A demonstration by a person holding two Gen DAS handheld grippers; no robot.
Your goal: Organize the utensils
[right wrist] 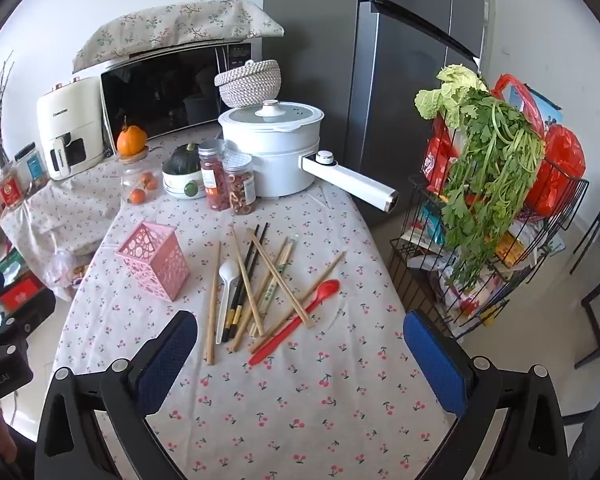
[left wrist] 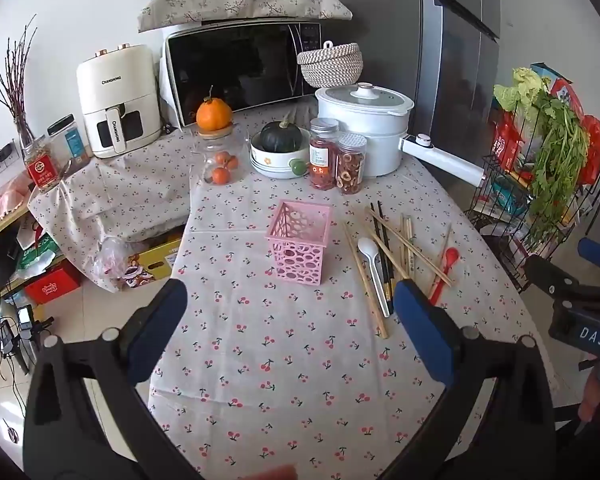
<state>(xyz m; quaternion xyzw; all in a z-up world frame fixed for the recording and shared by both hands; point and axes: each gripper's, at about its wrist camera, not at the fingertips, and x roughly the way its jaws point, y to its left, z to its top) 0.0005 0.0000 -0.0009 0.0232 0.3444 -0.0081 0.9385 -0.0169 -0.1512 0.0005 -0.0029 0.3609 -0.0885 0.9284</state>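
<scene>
Both grippers are held above the near edge of the table [right wrist: 300,420], tilted down toward it, with nothing between their fingers. The left gripper [left wrist: 288,312] is spread wide and empty; the right gripper [right wrist: 300,344] is likewise spread wide and empty. No utensil has been lifted yet, so the task appears to be at its start.

The holder [left wrist: 300,246], a pink perforated box, is seen upright straight ahead of the left gripper, well apart from its fingers, its open top free to receive utensils. It can be seen ahead and to the left of the right gripper.

The utensils lie loose and crossed just ahead of the right gripper: wooden chopsticks [right wrist: 211,300], black chopsticks [right wrist: 244,280], a white spoon [right wrist: 227,276] and a red spoon [right wrist: 300,312]. The red spoon's handle end lies nearest the right gripper. The pile is probably the right gripper's to work, the wide opening suiting a first pick. Because the sticks overlap, one may be dragged along with another.
</scene>
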